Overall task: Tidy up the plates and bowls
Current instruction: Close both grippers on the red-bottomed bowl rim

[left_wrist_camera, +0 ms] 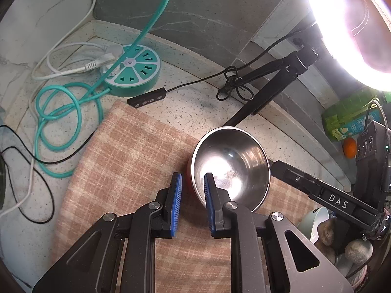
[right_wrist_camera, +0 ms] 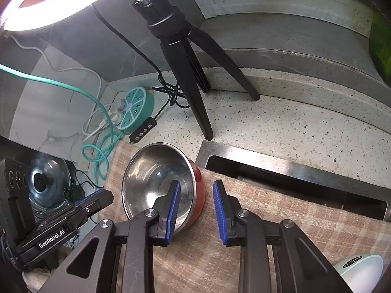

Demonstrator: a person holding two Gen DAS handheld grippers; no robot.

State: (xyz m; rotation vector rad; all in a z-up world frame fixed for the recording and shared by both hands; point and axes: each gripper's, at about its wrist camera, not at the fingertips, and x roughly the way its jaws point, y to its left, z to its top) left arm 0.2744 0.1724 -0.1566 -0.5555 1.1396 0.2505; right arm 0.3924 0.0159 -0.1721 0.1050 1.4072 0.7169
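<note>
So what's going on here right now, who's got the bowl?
Neither has it yet. The steel bowl, red outside, sits on the checked cloth on the counter. The left claw is open, straddling the bowl's near rim, one finger inside and one outside. The right claw does the same from the opposite side, also open. Nothing is lifted; the bowl appears to rest on the cloth.

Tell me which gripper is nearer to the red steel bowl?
Too close to call. The left gripper and right gripper each straddle the red steel bowl rim on opposite sides, one finger inside, one outside, jaws open, not clamped.
</note>
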